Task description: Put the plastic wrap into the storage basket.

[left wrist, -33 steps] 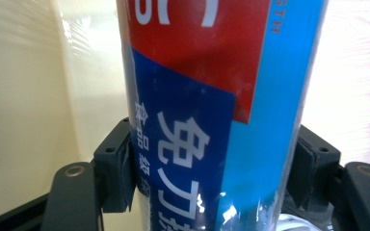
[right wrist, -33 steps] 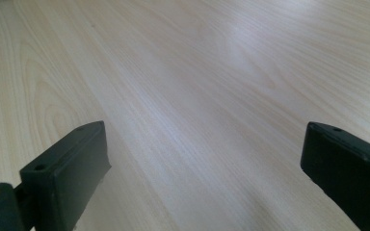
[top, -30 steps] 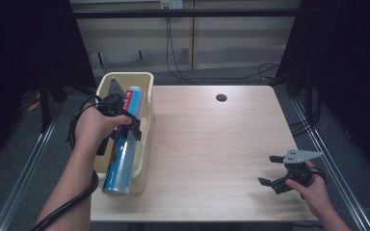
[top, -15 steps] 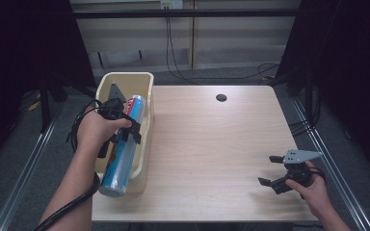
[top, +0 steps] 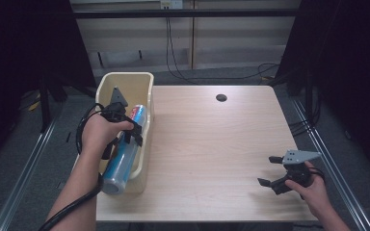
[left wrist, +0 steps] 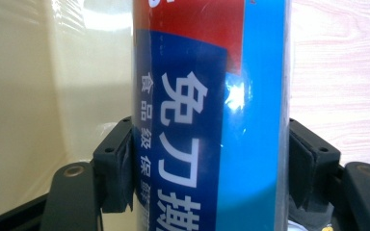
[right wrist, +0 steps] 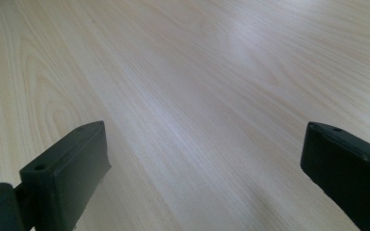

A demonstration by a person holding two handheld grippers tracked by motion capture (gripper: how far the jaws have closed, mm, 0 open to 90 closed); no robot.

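A blue cylindrical roll [top: 121, 161] with a red-and-blue label and white characters lies lengthwise over the cream bin [top: 125, 78] at the table's left edge. Its near end pokes past the bin's front rim. My left gripper [top: 131, 134] is shut on the roll around its middle. In the left gripper view both black pads [left wrist: 119, 168] press the sides of the roll [left wrist: 207, 120]. My right gripper [top: 269, 171] rests low over the table's front right corner, jaws wide apart. Between them in the right gripper view [right wrist: 202, 163] lies bare wood [right wrist: 173, 72].
The light wooden table [top: 212, 144] has a dark round hole [top: 221, 97] near its far edge. Metal rails [top: 24, 183] run along both sides on the floor, and cables [top: 173, 57] hang behind the table. Dark curtains close in the left and right.
My left hand has drawn the roll slightly toward the near side, and its far end now sits lower in the bin. The right gripper has stayed put.
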